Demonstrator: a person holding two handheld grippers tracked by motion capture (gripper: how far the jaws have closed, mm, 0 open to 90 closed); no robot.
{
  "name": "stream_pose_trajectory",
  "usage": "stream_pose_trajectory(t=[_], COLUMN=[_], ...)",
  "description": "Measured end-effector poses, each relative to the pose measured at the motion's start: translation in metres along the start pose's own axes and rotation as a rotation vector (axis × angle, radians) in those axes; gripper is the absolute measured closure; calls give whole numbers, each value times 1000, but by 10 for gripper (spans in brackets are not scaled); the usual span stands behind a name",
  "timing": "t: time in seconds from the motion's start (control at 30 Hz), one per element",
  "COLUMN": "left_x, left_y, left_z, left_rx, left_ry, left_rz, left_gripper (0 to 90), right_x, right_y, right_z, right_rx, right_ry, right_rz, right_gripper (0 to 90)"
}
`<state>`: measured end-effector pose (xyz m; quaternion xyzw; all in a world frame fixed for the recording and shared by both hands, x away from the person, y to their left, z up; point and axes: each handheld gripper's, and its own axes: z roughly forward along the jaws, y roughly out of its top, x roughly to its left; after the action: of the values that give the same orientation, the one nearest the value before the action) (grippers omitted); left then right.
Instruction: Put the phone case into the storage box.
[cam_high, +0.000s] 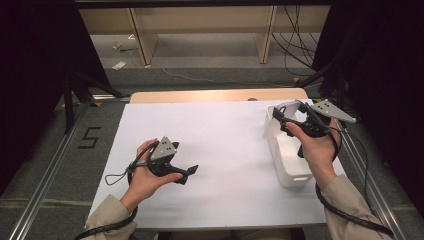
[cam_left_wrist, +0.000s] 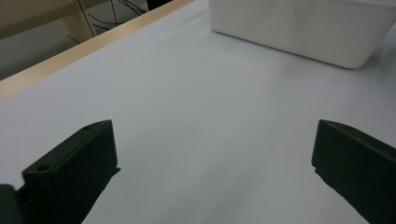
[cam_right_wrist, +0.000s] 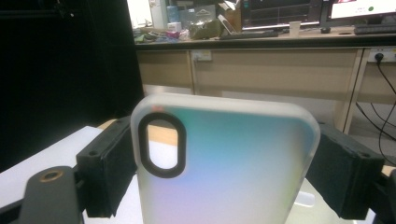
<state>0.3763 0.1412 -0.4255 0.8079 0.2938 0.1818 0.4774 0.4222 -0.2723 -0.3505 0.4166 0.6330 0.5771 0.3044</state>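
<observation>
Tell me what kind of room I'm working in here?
Most likely a lab or workshop office. Cables trail across the floor behind the table, which sits inside a metal frame, and a cluttered desk with monitors stands across the room.

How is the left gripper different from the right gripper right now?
The left gripper has nothing between its open jaws; the right gripper is clamped on a translucent phone case. The left gripper sits low over the white tabletop; the right gripper is raised above the white bin. Both have black jaws.
</observation>
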Motion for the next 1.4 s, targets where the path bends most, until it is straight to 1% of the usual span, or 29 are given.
stream_pose_trajectory(t=[0.63,1.4], left_x=[1,1], left_y=[0,0], left_z=[0,0], left_rx=[-2,-6], left_ry=[0,-2], left_rz=[2,0], left_gripper=[0,0], right_x=[-15,-29], right_y=[2,2], right_z=[-4,-8], right_rx=[0,-1], right_ry=[-54,-98], right_rz=[17,31], right_gripper=[176,176])
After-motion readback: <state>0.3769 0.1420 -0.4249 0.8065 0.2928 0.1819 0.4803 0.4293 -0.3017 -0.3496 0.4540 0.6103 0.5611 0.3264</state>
